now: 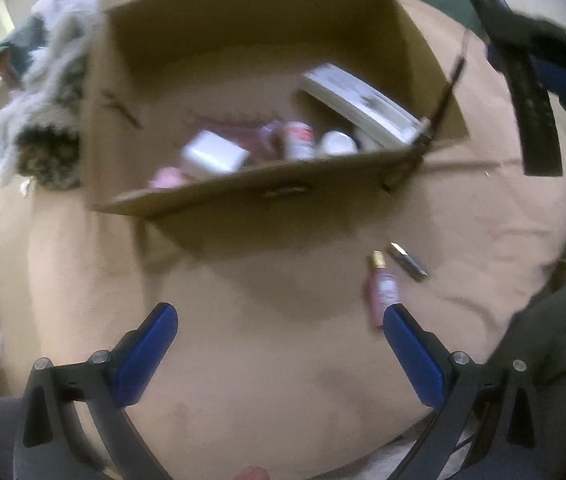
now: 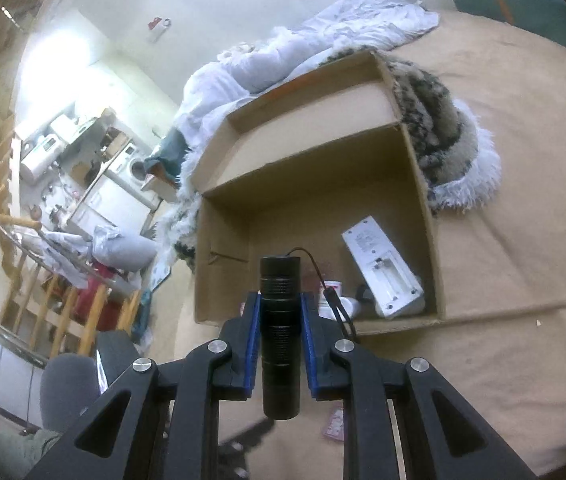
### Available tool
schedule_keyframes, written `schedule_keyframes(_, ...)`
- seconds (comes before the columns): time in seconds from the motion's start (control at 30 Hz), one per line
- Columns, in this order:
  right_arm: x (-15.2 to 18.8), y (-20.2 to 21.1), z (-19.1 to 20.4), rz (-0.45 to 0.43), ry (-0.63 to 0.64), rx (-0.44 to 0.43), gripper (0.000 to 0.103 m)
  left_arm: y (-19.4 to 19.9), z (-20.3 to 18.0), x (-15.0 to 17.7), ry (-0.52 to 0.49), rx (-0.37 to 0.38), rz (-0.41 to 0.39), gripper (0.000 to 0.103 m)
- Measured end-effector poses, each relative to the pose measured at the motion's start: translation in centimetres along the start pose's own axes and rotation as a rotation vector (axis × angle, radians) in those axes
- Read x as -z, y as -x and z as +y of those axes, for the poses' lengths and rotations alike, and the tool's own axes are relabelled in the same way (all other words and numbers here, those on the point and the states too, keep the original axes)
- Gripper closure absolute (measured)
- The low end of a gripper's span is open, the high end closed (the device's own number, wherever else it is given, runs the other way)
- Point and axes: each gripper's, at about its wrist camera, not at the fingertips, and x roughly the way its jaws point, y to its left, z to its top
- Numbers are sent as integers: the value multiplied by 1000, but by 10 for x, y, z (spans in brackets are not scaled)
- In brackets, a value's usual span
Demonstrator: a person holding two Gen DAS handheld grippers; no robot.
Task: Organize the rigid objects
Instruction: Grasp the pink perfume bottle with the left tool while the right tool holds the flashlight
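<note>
Between the blue pads of the right gripper (image 2: pixel 281 312) sits a black ridged metal flashlight (image 2: pixel 280 332), pinched tight and pointing at 12 o'clock over the open brown cardboard box (image 2: pixel 423 184), just past its near edge. Down on the tan bed cover (image 1: pixel 283 360), left gripper (image 1: pixel 279 320) spread wide, holding nothing, with a small pink bottle with a gold cap (image 1: pixel 382 286) at 3 o'clock, beside its right pad.

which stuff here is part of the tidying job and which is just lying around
Job: box, black flashlight in the right gripper, pink bottle, small metal piece, open left gripper.

Lying about: fluffy blanket, white bedding, beige bedspread.
</note>
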Motion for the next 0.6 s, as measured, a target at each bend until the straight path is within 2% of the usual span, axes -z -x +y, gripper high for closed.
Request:
schedule_keyframes(0.07,-2,-1,-5,0,-14,12,83,-9,-16,-1,2,14,28,2)
schedule_keyframes(0.13,-2,3,-8,-12,-25,24,82,-19,-30,-1,7,28,56,15)
schedule_keyframes(0.3,-3,10,-13,-28,-41,20,83,-51,-56,2,20,55,141,41)
schedule_keyframes(0.37,-2,11,-15,-28,-45,14,83,-57,-60,1,19,44,154,48)
schedule_keyframes(0.47,-2,10,-17,-23,-47,12,83,-62,-62,-2,3,14,148,63)
schedule_keyframes(0.53,-2,10,-17,-19,-50,9,83,-64,-62,-4,4,23,155,76)
schedule_keyframes(0.6,-3,10,-16,-21,-50,5,83,-66,-60,-7,17,40,167,80)
